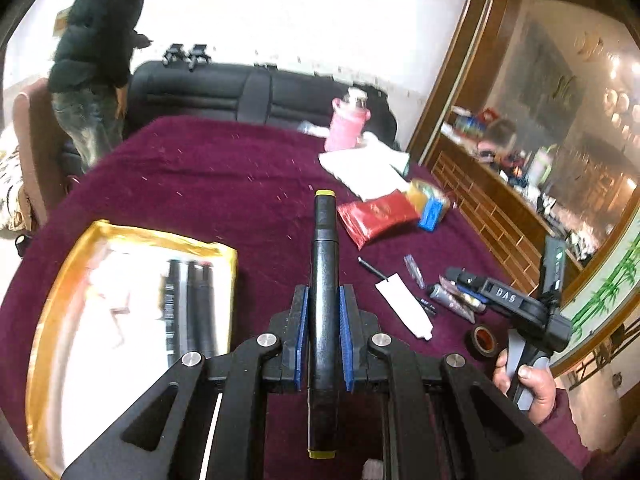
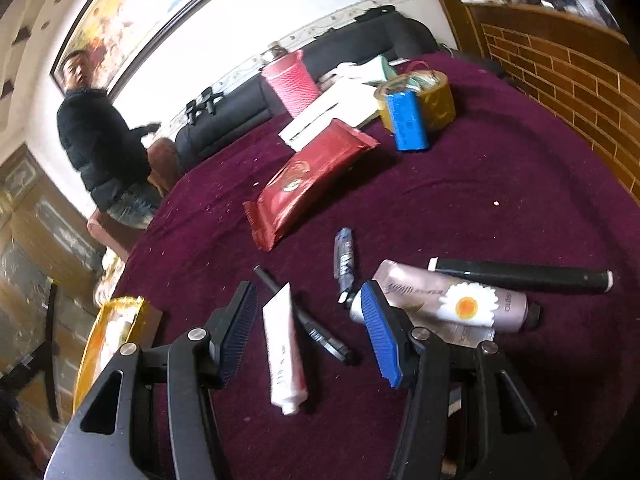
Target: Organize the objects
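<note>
A home living room. Ahead of the grippers, past the table's maroon cloth, a black sofa runs along the white wall under a framed painting. To the right stands a wood-framed glass cabinet crowded with ornaments. A person stands at the sofa's left end.

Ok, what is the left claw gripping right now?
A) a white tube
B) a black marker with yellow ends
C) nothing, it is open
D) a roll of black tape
B: in the left wrist view the left claw is shut on the black marker, its blue pads pressed to both sides, while the white tube and the tape roll lie on the cloth.
</note>
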Demonstrator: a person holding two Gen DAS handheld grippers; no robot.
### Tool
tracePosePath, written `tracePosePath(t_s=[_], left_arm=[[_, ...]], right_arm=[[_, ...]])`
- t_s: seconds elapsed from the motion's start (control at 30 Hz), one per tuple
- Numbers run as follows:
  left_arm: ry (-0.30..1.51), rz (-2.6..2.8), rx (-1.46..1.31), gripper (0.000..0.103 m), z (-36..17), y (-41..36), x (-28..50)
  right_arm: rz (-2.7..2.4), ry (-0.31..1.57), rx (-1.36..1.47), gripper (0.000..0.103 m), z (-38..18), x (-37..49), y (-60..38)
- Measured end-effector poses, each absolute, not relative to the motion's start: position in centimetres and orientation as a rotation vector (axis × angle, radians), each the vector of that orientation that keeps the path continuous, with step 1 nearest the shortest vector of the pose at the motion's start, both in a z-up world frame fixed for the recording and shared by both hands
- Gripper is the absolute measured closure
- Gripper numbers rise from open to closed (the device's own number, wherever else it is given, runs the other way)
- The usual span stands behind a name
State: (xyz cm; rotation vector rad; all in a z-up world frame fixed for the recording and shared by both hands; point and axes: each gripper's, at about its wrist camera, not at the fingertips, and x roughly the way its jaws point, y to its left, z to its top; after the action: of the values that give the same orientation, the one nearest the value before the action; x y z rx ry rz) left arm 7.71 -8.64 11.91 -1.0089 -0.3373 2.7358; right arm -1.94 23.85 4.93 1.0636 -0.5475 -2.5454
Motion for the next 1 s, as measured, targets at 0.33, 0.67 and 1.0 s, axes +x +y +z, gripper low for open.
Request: tracePosePath(t_s=[0.33, 0.67, 1.0], left_arm=[[-0.49, 2.775, -0.874, 0.091, 11.6, -16.0, 11.4], [-0.604, 2.736, -0.867, 0.091, 8.9, -20.7, 12.5], [-0.631, 2.706, -0.897, 0.091, 7.6, -21.5, 12.6]], right_arm=[[-2.502, -0.41, 1.166, 0.05, 6.0, -1.8, 19.7], [-2.378, -0.39, 1.317, 0.05, 5.1, -3.7, 16.7], [-2.4, -0.205, 1.421, 0.05, 3.0, -4.0, 14.8]])
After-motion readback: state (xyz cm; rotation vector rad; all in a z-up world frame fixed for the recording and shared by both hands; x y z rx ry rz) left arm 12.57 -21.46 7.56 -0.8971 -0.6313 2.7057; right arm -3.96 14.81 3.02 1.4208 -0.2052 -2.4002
